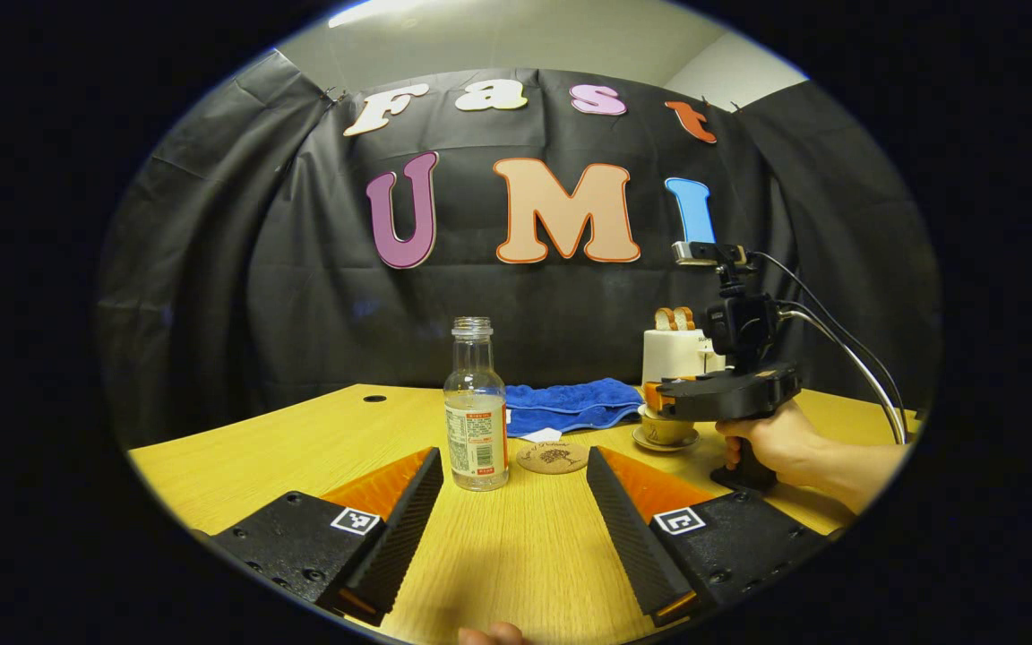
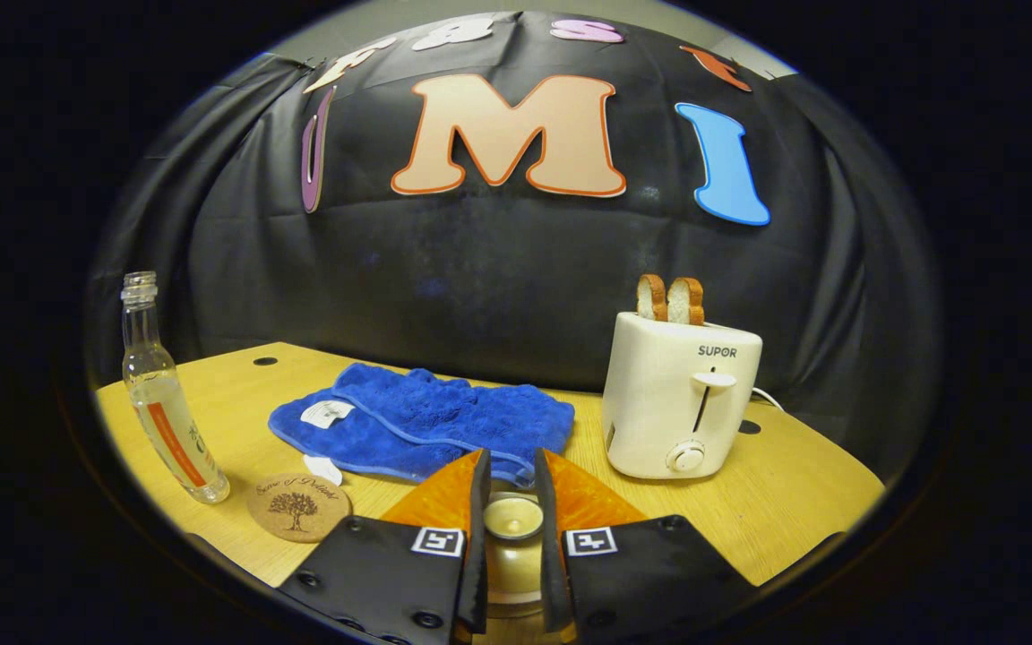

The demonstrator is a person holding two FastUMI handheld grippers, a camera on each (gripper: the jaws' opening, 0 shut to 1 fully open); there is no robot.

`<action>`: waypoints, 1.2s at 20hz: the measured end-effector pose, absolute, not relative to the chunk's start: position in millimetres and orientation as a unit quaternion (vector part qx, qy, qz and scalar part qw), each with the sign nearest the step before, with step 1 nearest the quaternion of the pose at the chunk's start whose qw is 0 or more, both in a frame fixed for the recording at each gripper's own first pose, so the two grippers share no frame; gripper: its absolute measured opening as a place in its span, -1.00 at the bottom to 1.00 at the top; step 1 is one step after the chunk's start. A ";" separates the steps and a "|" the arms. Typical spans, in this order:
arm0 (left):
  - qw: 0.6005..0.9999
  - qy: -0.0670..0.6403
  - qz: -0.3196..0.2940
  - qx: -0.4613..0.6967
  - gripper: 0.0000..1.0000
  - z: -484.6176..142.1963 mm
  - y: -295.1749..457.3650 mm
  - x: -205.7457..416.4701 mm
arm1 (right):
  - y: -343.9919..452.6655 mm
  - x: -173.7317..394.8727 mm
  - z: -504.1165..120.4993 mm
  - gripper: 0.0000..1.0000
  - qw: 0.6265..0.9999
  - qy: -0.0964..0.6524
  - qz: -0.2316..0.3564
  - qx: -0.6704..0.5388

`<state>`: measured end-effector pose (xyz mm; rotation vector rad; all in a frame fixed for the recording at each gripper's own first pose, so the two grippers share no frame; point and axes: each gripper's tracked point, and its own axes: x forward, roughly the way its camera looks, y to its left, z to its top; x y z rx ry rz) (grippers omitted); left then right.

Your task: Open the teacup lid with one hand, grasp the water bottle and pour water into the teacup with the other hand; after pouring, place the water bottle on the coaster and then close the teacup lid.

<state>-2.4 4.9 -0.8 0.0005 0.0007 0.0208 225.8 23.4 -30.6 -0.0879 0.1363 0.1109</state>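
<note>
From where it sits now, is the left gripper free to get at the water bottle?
Probably yes. The left gripper is open and low over the table, and the water bottle stands upright just ahead, slightly off-centre. Nothing lies between them; the coaster sits beside it.

Ahead of the left gripper (image 1: 512, 497), the water bottle (image 1: 476, 408) stands upright on the table (image 1: 301, 448), just beyond the tip of its left finger, with the coaster (image 1: 553, 457) lying flat just right of the bottle, between the two fingertips. Behind both lies the towel (image 1: 570, 405). Farther right the teacup (image 1: 665, 430) sits on its saucer (image 1: 665, 443), under the right gripper (image 1: 659, 399), with the toaster (image 1: 675, 354) behind it. From the right gripper (image 2: 511, 502), the knob of the teacup lid (image 2: 512, 517) sits between its fingers; the towel (image 2: 426, 421) lies just beyond, the toaster (image 2: 677, 403) ahead to the right holding two bread slices (image 2: 669, 300), the coaster (image 2: 297, 507) and water bottle (image 2: 167, 403) to the left
</note>
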 end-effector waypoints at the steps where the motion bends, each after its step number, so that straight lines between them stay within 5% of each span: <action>1: 1.000 0.000 0.010 0.000 0.89 -1.4 4.7 -1.8 | 23.6 224.3 -25.4 -0.46 0.996 0.056 0.060 -0.037; 4: 1.000 0.001 0.010 0.000 0.89 -0.6 4.6 -2.2 | 22.8 215.5 -9.3 -0.46 0.997 0.005 0.079 -0.005; 16: 1.000 0.002 0.022 0.001 0.89 -1.9 9.1 -1.2 | 4.0 114.2 -6.8 -0.44 0.991 0.012 0.131 0.004; 24: 0.998 0.001 0.059 0.003 0.89 -1.6 27.9 35.0 | -22.1 68.8 -4.1 -0.47 0.993 0.009 0.117 0.004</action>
